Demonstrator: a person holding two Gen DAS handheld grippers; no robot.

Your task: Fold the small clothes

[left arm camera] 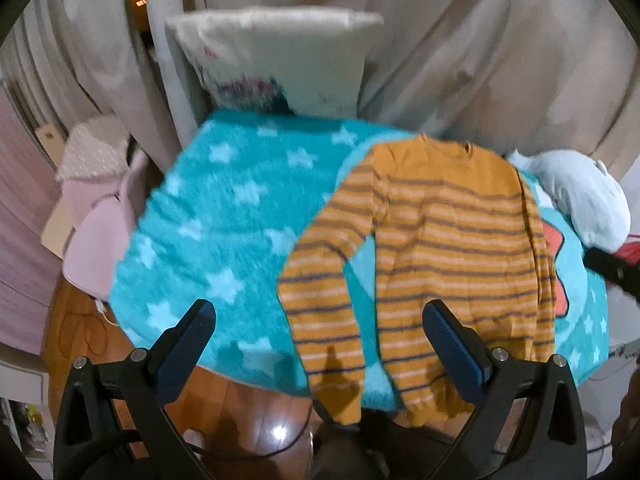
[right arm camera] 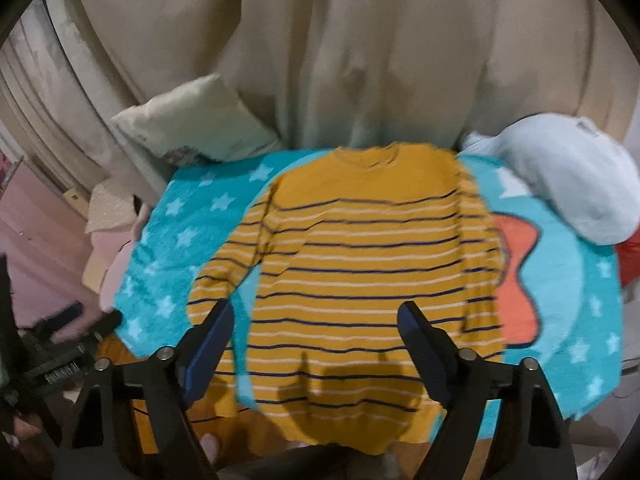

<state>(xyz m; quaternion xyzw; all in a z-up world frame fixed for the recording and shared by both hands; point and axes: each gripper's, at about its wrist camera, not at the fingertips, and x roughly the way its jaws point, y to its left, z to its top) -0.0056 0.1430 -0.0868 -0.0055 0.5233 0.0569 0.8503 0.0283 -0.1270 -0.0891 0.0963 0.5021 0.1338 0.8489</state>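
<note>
Beige curtains (right arm camera: 320, 60) back a bed (left arm camera: 208, 216) where a soft, light jumper (right arm camera: 360, 264) lies flat ahead of both wide-open, empty tongs, left tongs (left arm camera: 320, 344) and right tongs (right arm camera: 316, 344), best pinched at the hem corners.

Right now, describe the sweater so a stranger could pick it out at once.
Find the teal star blanket spread in front of the beige curtain. The sweater lies flat on it, neck toward the curtain, sleeves down its sides. It is the only mustard, striped piece; the pale bundle beside it is plain.

Bare blanket (left arm camera: 208, 216) left of sweater (left arm camera: 452, 236)
</note>
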